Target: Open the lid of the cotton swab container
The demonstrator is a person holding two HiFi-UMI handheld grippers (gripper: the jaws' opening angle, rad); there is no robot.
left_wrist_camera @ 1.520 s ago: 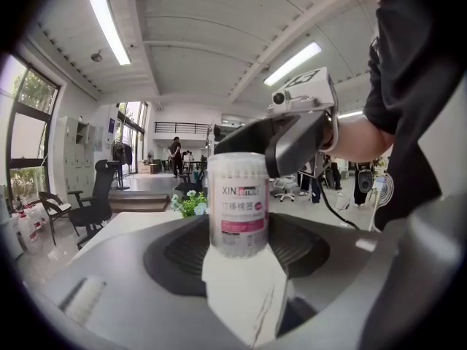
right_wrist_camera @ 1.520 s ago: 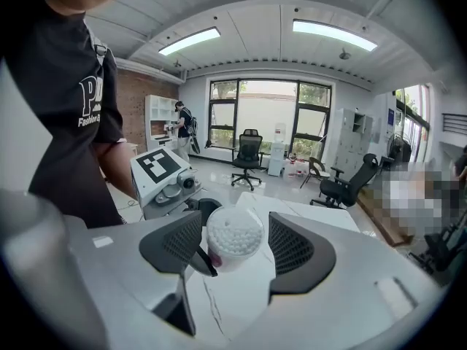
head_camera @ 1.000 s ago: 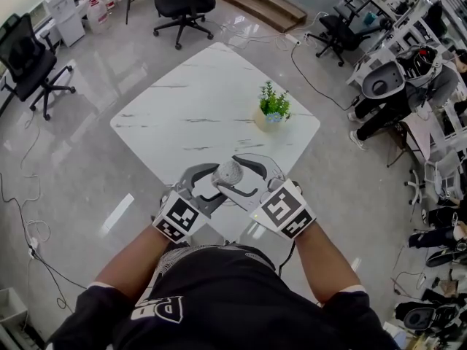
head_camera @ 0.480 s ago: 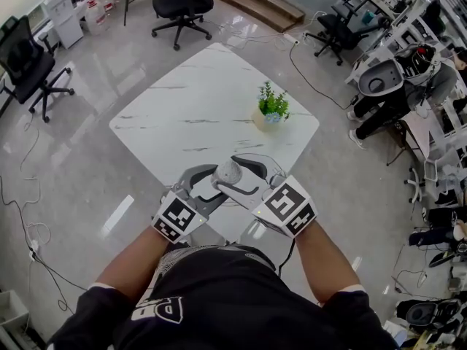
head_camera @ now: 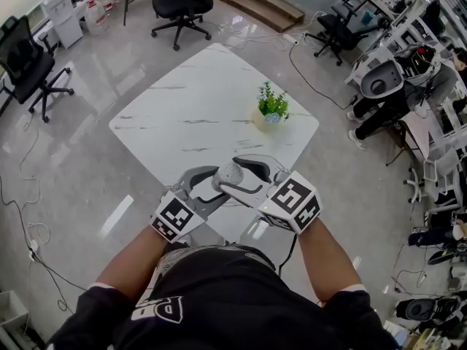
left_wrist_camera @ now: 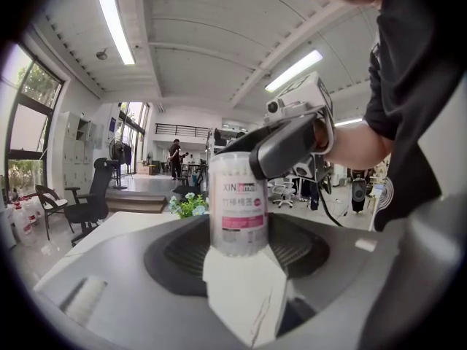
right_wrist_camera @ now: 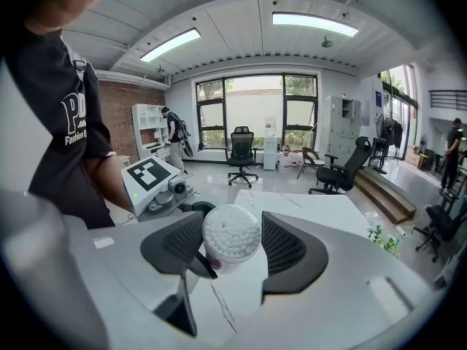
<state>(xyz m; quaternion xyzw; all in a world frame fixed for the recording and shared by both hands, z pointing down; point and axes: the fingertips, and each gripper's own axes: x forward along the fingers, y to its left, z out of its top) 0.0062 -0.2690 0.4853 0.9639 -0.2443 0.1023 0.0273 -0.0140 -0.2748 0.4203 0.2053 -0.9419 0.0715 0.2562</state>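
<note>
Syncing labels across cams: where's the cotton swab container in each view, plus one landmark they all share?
Head view: cotton swab container at low centre, above the near corner of the table.
Left gripper view: centre, upright, printed label facing the camera.
Right gripper view: centre, seen top-on.
Shared landmark: potted plant, just left of the container in the left gripper view, far right in the right gripper view.
</note>
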